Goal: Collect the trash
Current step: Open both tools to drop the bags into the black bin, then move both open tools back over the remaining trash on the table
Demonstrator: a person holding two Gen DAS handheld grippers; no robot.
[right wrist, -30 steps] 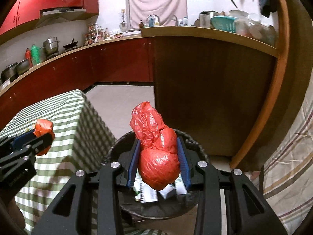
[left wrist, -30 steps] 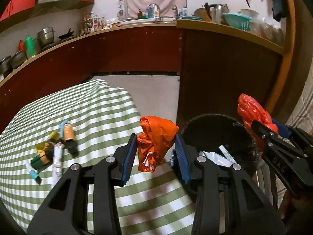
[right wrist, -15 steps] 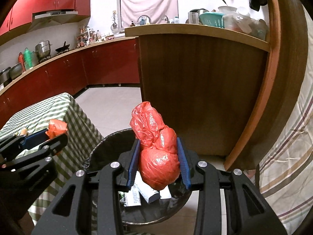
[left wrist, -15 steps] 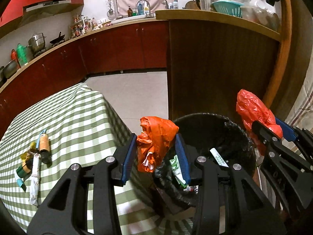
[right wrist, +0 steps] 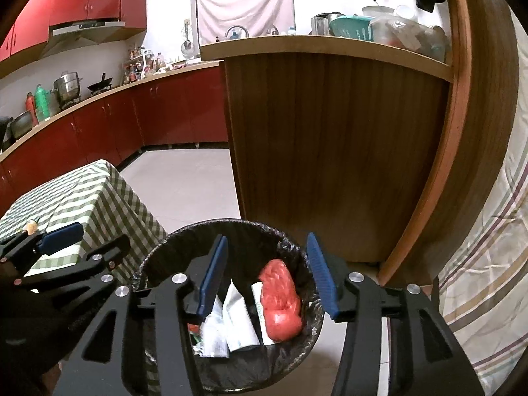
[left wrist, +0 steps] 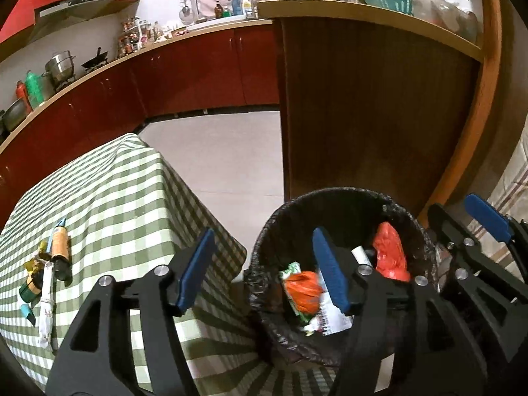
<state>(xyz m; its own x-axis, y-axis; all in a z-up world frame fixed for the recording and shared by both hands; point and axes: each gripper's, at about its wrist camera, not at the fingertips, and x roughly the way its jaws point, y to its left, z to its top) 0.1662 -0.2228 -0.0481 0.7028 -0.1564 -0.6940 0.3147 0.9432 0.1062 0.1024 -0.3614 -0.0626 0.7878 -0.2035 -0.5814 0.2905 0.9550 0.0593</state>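
A black-lined trash bin (left wrist: 333, 194) stands on the floor beside the checked table; it also shows in the right wrist view (right wrist: 198, 231). My left gripper (left wrist: 264, 269) is open and empty above the bin's left rim. An orange bag (left wrist: 302, 292) lies in the bin among white wrappers. My right gripper (right wrist: 265, 277) is open and empty over the bin. A red bag (right wrist: 280, 300) lies inside below it, also visible in the left wrist view (left wrist: 391, 254). Several pieces of trash (left wrist: 44, 270) lie on the table at the left.
The table with a green checked cloth (left wrist: 125, 198) stands left of the bin. A wooden counter panel (right wrist: 330, 151) rises just behind the bin. A striped cloth (right wrist: 488, 264) hangs at the right. Tiled floor (left wrist: 224, 158) lies beyond.
Both grippers opened. The orange bag dropped from the left gripper and the red bag from the right gripper into the bin. Both grippers moved right, over the bin.
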